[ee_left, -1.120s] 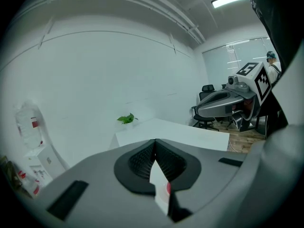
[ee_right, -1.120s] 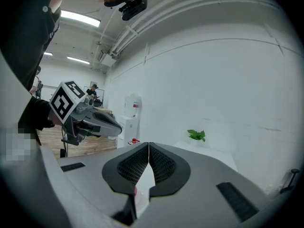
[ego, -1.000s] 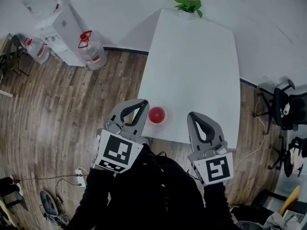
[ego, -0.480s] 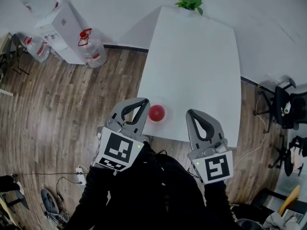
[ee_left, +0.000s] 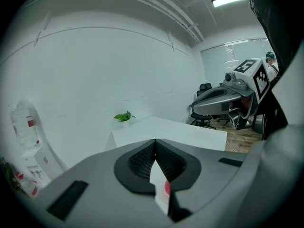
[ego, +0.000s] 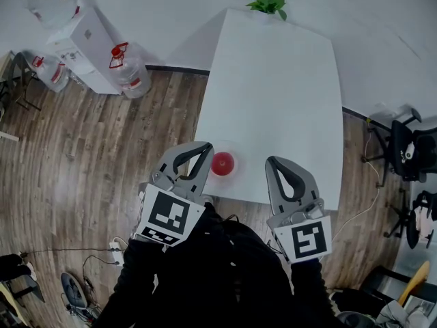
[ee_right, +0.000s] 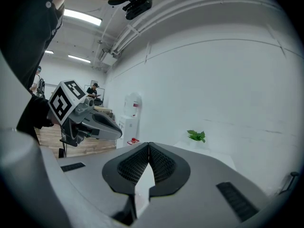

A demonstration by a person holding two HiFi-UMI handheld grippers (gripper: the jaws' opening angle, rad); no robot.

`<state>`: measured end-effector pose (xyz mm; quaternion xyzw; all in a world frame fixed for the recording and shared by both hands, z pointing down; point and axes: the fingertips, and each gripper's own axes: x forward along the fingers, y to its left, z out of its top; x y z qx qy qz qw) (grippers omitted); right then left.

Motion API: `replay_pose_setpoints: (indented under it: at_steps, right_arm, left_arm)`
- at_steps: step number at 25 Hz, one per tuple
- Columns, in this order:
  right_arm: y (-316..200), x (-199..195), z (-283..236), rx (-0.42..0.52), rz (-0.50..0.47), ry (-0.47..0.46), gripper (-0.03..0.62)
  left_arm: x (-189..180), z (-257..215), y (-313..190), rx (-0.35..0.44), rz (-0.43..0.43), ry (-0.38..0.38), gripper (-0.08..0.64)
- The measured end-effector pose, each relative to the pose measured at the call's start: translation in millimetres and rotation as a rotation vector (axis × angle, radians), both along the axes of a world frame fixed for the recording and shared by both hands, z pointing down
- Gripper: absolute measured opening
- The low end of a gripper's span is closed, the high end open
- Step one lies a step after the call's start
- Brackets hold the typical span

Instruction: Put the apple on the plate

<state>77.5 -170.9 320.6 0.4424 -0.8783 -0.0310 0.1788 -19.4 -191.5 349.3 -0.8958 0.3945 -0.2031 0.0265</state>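
A red apple (ego: 222, 162) sits on a pale, faint plate (ego: 237, 172) near the front left corner of the white table (ego: 280, 94). My left gripper (ego: 206, 145) is shut and empty, its tips just left of the apple, apart from it. In the left gripper view its jaws (ee_left: 155, 141) meet at the tips, and a sliver of the apple (ee_left: 166, 188) shows below them. My right gripper (ego: 272, 161) is also shut and empty, over the table's front edge to the right of the plate; its own view shows the tips (ee_right: 148, 145) together.
A small green plant (ego: 266, 4) stands at the table's far end by the wall. Water bottles (ego: 130, 70) and a white dispenser (ego: 85, 43) stand on the wooden floor at the left. Black office chairs (ego: 410, 156) are at the right.
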Motion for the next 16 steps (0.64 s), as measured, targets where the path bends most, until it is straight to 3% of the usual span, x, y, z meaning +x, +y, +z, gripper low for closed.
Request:
replay_pose_setpoints:
  at_steps: [16]
  right_arm:
    - [-6.1,-0.2,7.0,-0.028,0.015,0.011,0.040]
  left_arm:
    - [0.5,7.5,-9.8,-0.018,0.008,0.009,0.014]
